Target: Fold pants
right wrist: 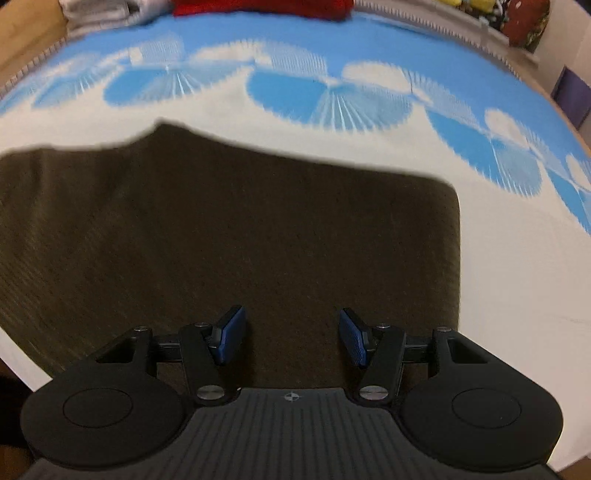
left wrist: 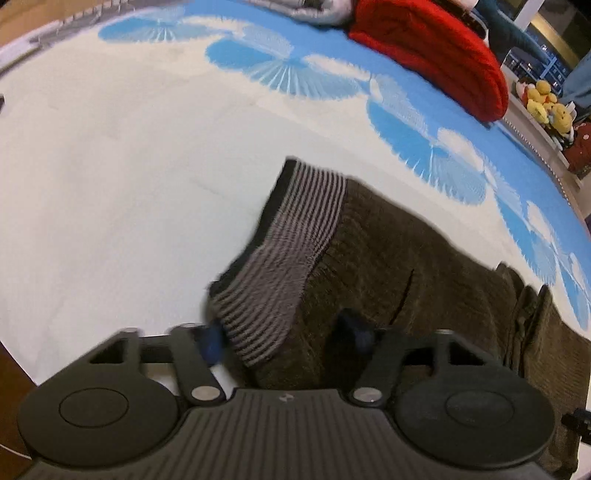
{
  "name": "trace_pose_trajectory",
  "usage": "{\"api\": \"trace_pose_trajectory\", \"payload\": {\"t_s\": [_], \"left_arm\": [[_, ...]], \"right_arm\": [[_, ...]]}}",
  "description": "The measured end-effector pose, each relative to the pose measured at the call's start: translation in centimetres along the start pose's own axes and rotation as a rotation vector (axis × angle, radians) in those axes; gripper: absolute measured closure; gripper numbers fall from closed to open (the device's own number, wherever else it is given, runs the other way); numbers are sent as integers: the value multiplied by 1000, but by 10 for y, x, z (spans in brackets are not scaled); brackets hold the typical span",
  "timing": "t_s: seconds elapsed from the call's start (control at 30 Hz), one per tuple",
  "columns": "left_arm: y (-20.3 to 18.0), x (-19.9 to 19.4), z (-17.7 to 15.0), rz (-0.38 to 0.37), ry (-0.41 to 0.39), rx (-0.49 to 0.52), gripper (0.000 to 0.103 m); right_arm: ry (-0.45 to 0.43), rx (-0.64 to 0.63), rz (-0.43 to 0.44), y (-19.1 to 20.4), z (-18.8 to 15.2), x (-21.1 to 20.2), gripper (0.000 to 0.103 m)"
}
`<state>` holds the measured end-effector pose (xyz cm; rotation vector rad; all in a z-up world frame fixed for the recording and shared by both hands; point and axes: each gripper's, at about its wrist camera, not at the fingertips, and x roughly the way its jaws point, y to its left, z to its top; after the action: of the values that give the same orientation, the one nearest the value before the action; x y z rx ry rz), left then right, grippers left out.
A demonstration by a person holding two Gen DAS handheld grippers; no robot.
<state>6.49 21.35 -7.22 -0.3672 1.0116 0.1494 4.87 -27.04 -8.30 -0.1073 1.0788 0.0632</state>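
Note:
Dark olive-brown pants (left wrist: 399, 258) lie on a white and blue bed cover (left wrist: 110, 166). Their grey-and-black striped waistband (left wrist: 280, 258) is at the left end in the left wrist view. My left gripper (left wrist: 284, 339) is open, its blue pads either side of the waistband corner, with the fabric between them. In the right wrist view the pants (right wrist: 229, 236) spread flat, with a straight edge on the right. My right gripper (right wrist: 291, 338) is open just above the fabric near the near edge, with nothing held.
A red blanket (left wrist: 436, 48) and grey clothes (left wrist: 317, 11) lie at the far side of the bed. Yellow plush toys (left wrist: 546, 103) sit on a ledge at the right. The bed's near edge (right wrist: 22, 369) and wooden frame (right wrist: 26, 33) show at left.

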Motion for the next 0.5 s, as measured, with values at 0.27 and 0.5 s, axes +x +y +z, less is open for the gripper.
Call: {"api": "trace_pose_trajectory", "payload": {"t_s": [0.27, 0.5], "left_arm": [[-82, -58, 11, -112, -178, 120, 71], [-203, -96, -9, -376, -225, 284, 73]], "right_arm": [[-36, 88, 11, -18, -6, -12, 44], [-107, 186, 7, -44, -15, -30, 44]]}}
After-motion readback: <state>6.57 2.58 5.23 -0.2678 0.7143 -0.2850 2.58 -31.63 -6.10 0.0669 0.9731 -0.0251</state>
